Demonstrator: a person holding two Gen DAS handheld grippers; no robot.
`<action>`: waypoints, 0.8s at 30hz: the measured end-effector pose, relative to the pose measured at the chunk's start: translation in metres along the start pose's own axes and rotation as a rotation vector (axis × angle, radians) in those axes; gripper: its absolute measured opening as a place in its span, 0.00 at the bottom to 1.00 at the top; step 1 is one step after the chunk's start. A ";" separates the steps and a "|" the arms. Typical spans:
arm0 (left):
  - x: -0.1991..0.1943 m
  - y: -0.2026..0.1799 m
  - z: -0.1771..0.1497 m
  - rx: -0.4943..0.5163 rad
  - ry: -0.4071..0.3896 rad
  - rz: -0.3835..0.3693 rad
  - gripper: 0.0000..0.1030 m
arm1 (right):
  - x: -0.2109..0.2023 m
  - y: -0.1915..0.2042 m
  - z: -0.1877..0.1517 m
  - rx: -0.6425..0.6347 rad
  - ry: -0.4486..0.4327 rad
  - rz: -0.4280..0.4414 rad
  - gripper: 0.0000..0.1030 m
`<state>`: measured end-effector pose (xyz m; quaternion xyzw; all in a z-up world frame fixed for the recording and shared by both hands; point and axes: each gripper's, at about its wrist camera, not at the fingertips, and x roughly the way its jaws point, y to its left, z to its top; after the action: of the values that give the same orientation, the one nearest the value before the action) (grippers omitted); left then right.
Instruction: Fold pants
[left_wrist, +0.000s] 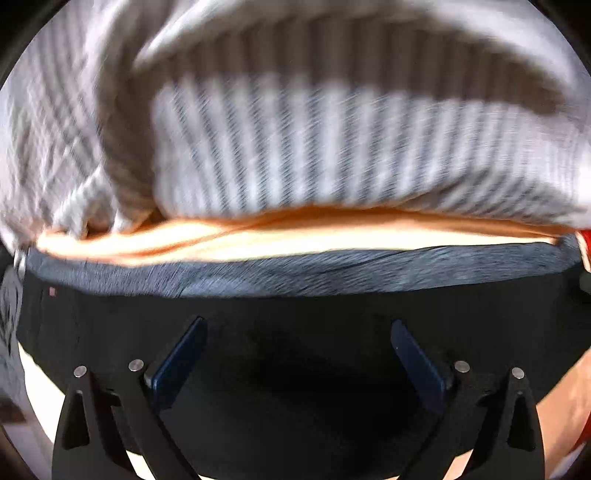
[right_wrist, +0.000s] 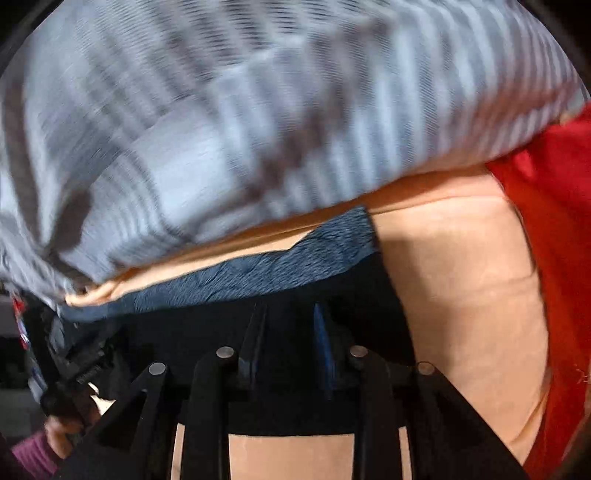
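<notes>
Both views are motion-blurred; detail on the cloth is limited.

Left gripper (left_wrist: 297, 332): seen pointing steeply down over the black pants (left_wrist: 295, 306). Its jaws are spread wide, well apart, and nothing is clamped between them. The blue pads (left_wrist: 177, 362) are seen hovering over dark fabric; whether the tips touch it cannot be told.

Right gripper (right_wrist: 290, 317): its jaws are drawn close together, with a narrow gap left between them. Black cloth is seen all around and behind the fingertips, but whether a fold is actually pinched cannot be told, as everything there is dark on dark.

Pants: laid flat as a black slab on a peach-coloured sheet (right_wrist: 461, 288), directly under both tools. In the right view the pants (right_wrist: 369, 288) are seen ending at a straight right edge, with bare sheet beside it and also below the near edge.

A grey-blue heathered garment (left_wrist: 295, 266) is seen lying along the far edge of the pants, touching or overlapping them. Beyond it a strip of the peach sheet is exposed, then a striped grey-and-white cloth (left_wrist: 332, 147) is bunched up, filling the top of both views.

A red fabric (right_wrist: 554, 258) is seen at the right side of the right view, on the sheet, apart from the pants.

At the lower left of the right view, a hand (right_wrist: 59, 435) in a purple sleeve (right_wrist: 33, 458) is seen holding the other tool's handle.
</notes>
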<state>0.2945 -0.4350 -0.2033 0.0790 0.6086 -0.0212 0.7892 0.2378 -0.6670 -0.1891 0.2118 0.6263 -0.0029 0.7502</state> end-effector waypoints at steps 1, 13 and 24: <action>-0.002 -0.005 0.003 0.022 -0.010 -0.003 0.98 | 0.000 0.003 0.001 -0.016 -0.007 -0.011 0.27; 0.021 -0.046 0.009 0.037 0.030 0.016 0.98 | 0.018 -0.037 0.029 0.134 -0.094 -0.057 0.27; 0.027 -0.017 -0.022 0.032 0.071 0.041 0.98 | 0.005 -0.048 -0.042 0.058 0.001 -0.268 0.55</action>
<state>0.2783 -0.4470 -0.2364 0.1048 0.6342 -0.0122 0.7660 0.1863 -0.6957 -0.2144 0.1479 0.6490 -0.1212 0.7364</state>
